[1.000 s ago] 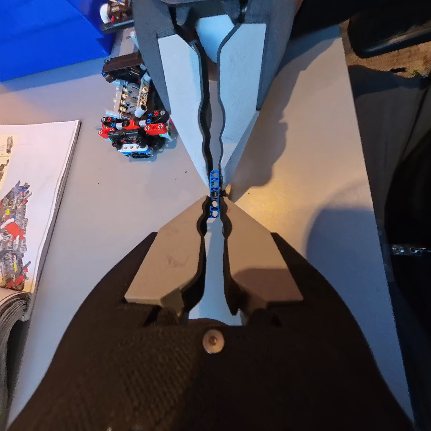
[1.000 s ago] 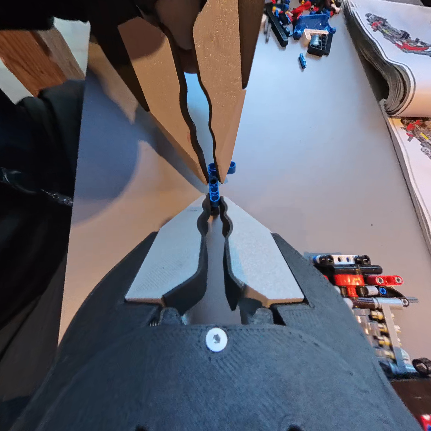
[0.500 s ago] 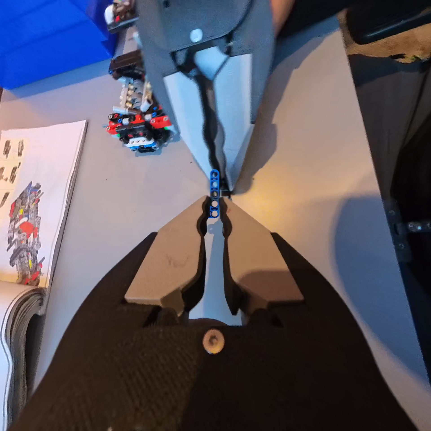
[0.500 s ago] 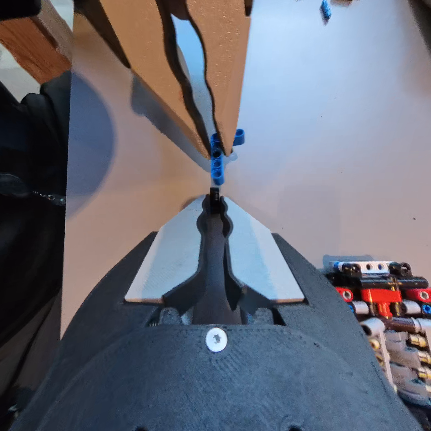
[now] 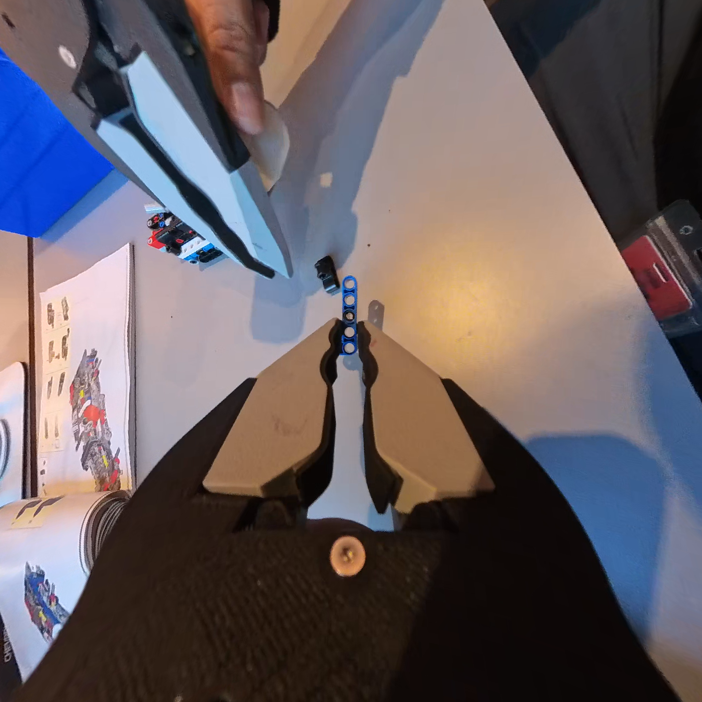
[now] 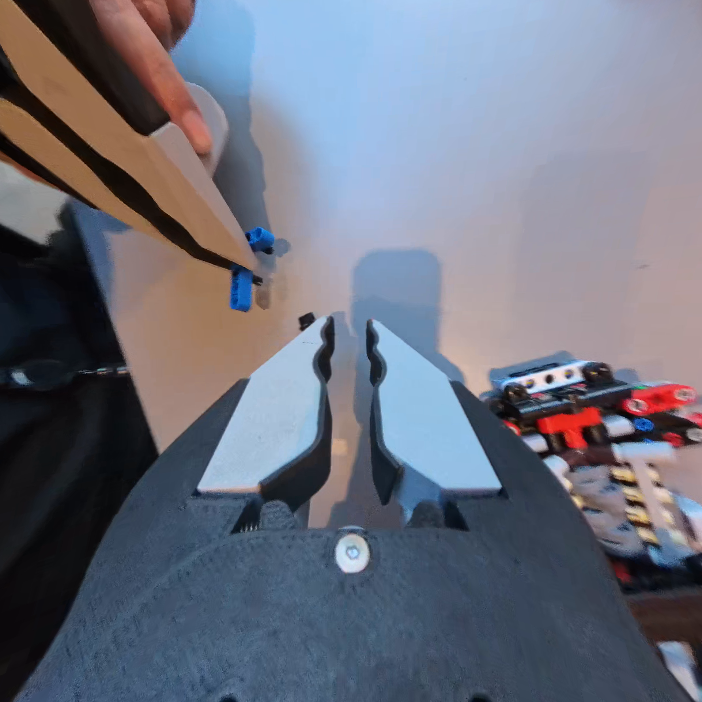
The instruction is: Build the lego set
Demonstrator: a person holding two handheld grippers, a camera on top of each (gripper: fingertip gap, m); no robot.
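while left hand-held gripper [image 5: 348, 334] pinches blue beam [image 5: 349, 315] (tip protruding), right hand-held gripper [image 6: 349, 323] gapes empty nearby.

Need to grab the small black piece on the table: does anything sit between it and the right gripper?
Nothing visible does. The black piece lies on bare table just beside the open right gripper; the held blue beam is apart.

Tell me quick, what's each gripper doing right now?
Left gripper: shut on the blue beam.
Right gripper: open, holding nothing.
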